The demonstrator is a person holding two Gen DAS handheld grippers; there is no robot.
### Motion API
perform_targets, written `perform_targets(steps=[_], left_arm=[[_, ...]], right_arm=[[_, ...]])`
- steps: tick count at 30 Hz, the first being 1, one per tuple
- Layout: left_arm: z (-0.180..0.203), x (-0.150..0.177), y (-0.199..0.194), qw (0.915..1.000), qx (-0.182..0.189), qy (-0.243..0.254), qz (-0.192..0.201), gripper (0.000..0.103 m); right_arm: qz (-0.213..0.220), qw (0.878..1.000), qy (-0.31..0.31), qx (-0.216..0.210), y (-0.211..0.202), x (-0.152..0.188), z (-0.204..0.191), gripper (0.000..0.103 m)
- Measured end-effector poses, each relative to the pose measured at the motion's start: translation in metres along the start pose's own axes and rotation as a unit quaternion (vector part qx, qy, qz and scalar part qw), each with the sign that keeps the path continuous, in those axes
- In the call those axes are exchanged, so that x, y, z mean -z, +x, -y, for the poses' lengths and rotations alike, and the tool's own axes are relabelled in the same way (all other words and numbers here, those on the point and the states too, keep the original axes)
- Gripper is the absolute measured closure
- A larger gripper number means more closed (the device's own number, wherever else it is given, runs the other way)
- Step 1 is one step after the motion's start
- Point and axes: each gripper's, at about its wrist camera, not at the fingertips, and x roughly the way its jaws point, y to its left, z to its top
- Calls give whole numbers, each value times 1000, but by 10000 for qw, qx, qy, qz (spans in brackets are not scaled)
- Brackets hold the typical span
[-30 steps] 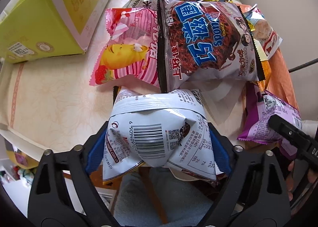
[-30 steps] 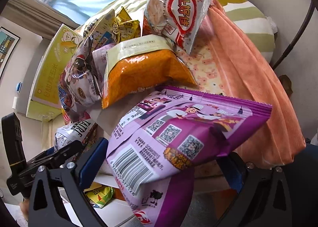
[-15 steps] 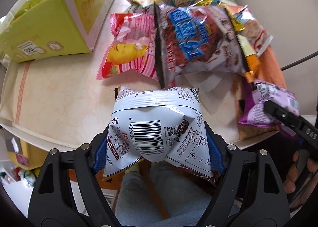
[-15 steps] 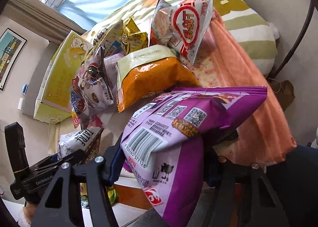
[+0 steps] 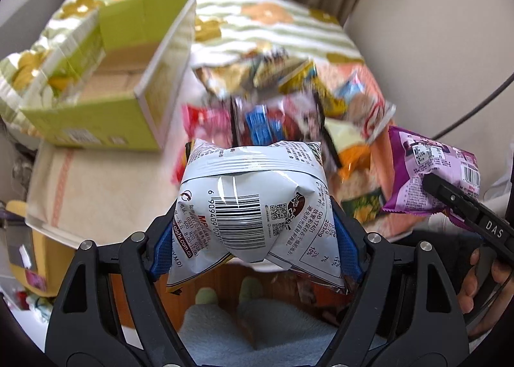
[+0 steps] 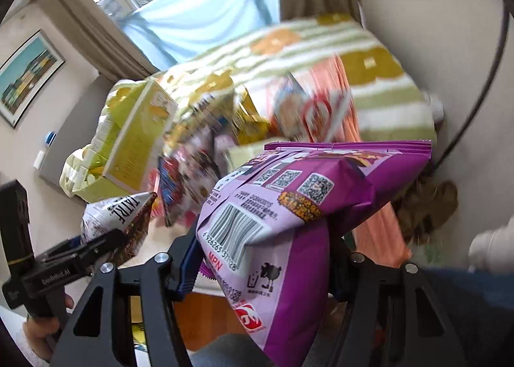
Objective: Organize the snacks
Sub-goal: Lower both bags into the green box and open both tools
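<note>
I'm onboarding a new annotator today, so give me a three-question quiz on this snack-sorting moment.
1. True or false: the left gripper is clamped on the white bag.
2. Which colour bag does the right gripper hold? A) orange B) purple C) pink
3. Fill in: the green cardboard box sits with its top ____.

Key: 1 true. 2 B, the purple bag. 3 open.
</note>
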Motion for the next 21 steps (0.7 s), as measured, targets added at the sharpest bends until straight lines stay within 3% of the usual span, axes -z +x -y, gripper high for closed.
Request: perform_targets(steps=[5, 12, 17, 21], left_arm=[[-20, -29, -25, 9988, -136, -36, 465, 25], [-85, -86, -44, 9952, -309, -104, 918, 25], [-144, -126, -40, 9948, -446, -75, 915, 25], [-193, -158, -20, 9965, -480, 12, 680, 25]], right_arm=[[276, 9982, -519, -119, -6, -25, -33, 45], [480, 9922, -1041, -496, 17, -64, -108, 45], [468, 9881, -1281, -712, 56, -88, -173, 45], [337, 9871, -1368, -767, 94, -100, -225, 45]])
